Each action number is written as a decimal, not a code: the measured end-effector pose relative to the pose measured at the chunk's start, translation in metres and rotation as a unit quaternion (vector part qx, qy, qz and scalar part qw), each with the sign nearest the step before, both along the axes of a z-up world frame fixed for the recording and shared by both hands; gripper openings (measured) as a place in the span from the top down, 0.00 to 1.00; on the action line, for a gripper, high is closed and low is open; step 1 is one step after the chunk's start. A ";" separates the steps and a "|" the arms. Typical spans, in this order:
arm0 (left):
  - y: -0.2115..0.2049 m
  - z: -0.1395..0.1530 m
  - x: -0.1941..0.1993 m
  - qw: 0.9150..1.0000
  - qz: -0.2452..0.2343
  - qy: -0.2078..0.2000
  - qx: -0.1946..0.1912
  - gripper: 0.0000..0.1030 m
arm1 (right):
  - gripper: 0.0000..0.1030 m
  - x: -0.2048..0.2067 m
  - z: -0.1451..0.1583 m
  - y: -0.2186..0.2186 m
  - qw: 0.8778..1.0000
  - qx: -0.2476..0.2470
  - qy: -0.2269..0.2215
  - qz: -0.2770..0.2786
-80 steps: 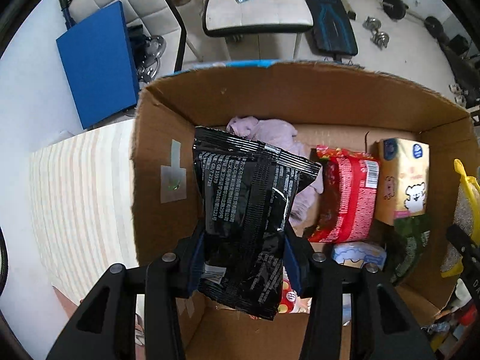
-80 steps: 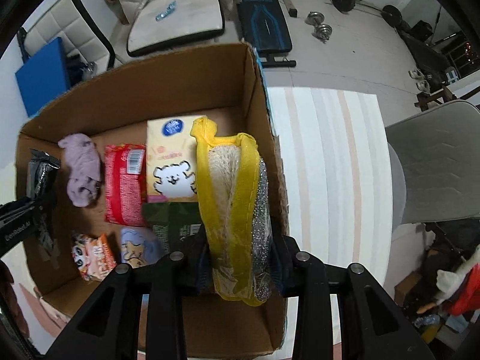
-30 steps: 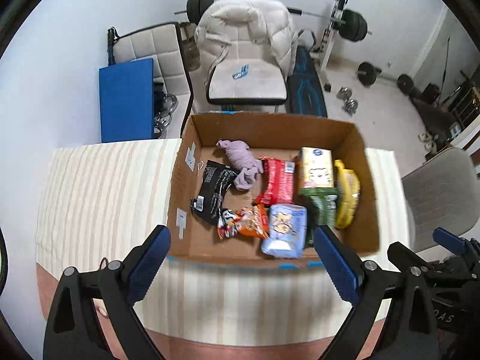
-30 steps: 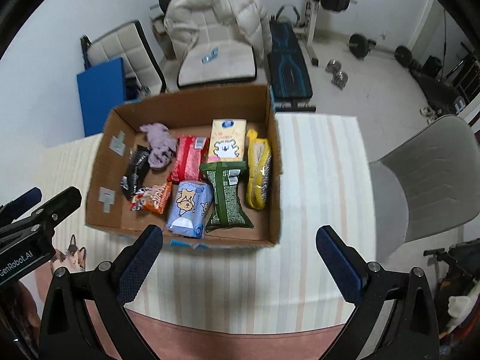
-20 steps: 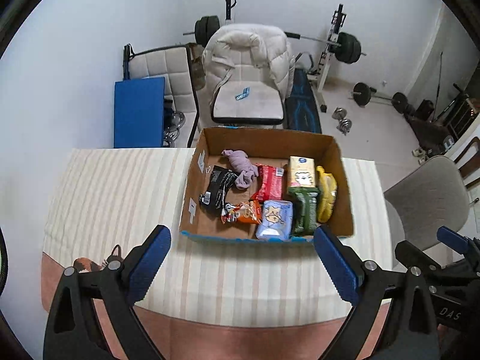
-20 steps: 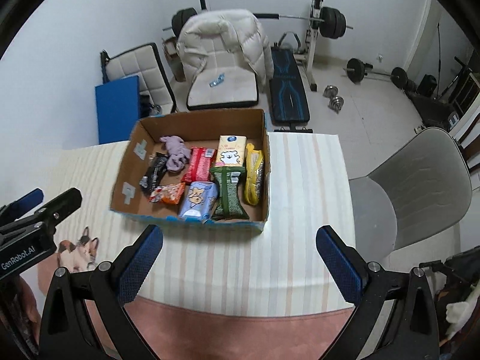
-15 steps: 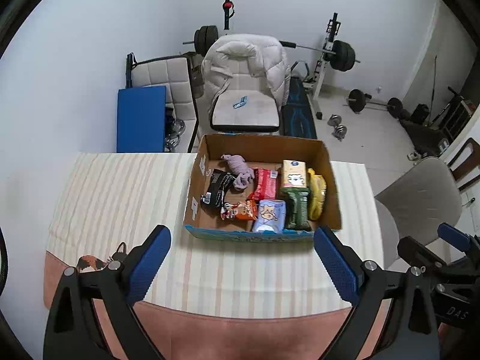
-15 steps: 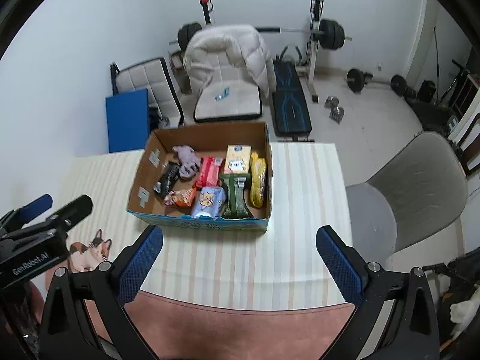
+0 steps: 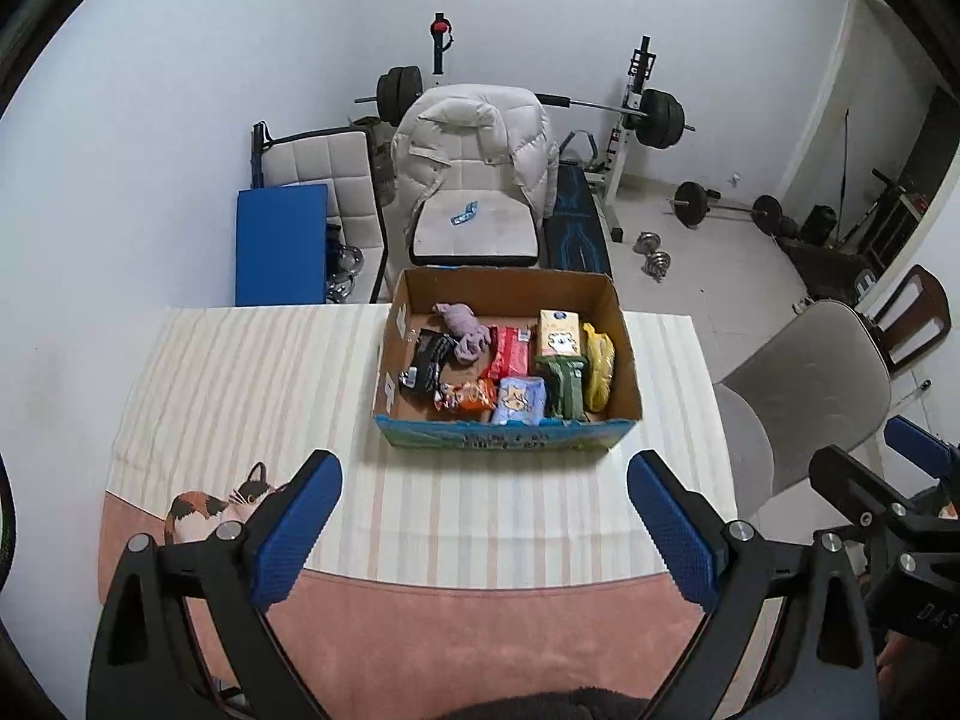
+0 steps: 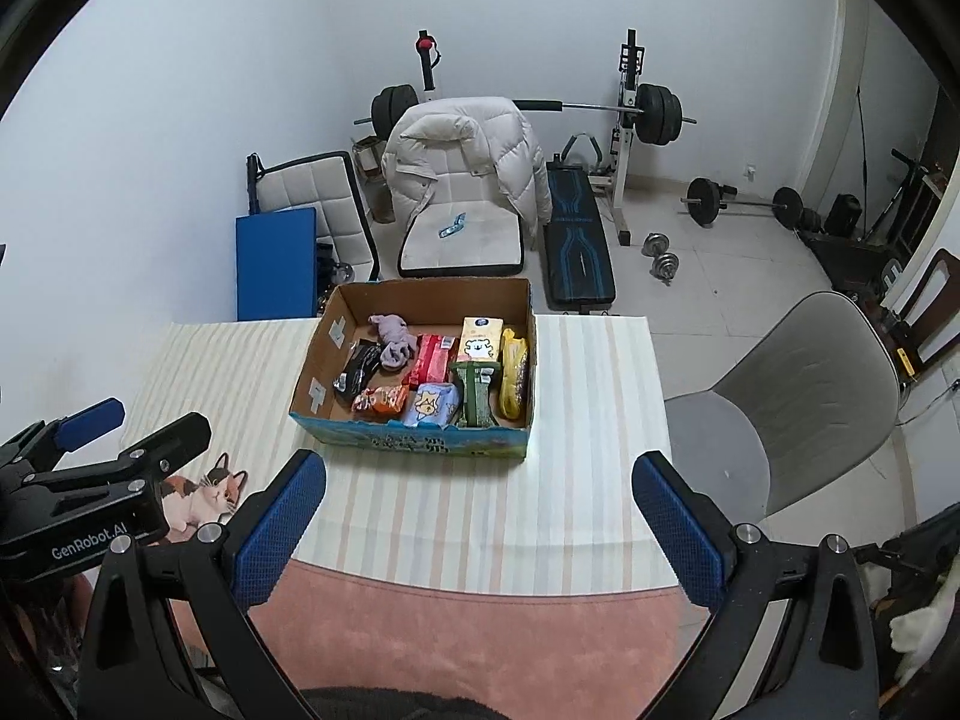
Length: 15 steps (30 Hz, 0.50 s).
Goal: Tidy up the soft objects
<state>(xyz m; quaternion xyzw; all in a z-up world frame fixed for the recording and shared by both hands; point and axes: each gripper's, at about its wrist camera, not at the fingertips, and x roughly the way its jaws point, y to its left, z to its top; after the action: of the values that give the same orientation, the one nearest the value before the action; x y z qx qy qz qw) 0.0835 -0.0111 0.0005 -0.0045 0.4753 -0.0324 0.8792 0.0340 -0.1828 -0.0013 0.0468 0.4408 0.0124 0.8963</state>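
- Nearest us, at 6 o'clock, we hold the left gripper [image 9: 485, 531] and right gripper [image 10: 479, 525] spread wide, both empty.
- Toward 12 o'clock on the striped table [image 9: 240, 372] stands the cardboard box [image 9: 503, 437].
- Inside it lie the black packet [image 9: 427, 359], purple cloth [image 9: 463, 330], red pack [image 9: 510, 351] and yellow sponge [image 9: 600, 363].

Print on the cardboard box [image 9: 501, 439] front is unreadable.

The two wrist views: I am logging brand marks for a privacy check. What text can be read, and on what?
"GenRobot.AI": on the left gripper's body, right wrist view.
"DAS": cut-off letters on the right gripper's body, left wrist view.
Print on the cardboard box front and on the packets inside: too small to read.
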 end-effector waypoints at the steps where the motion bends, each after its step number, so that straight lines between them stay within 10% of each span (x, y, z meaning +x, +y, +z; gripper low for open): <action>1: -0.001 0.000 -0.003 1.000 -0.001 0.001 0.000 0.05 | 0.00 -0.002 0.000 0.000 1.000 0.001 0.002 0.002; 15: 0.001 -0.003 -0.010 1.000 0.012 -0.016 0.011 0.02 | 0.00 0.000 0.000 0.000 1.000 -0.021 -0.016 -0.014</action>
<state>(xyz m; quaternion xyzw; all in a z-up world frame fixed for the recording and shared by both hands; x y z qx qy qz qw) 0.0740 -0.0101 -0.0024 -0.0004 0.4614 -0.0167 0.8870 0.0337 -0.1825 -0.0014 0.0338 0.4262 -0.0089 0.9040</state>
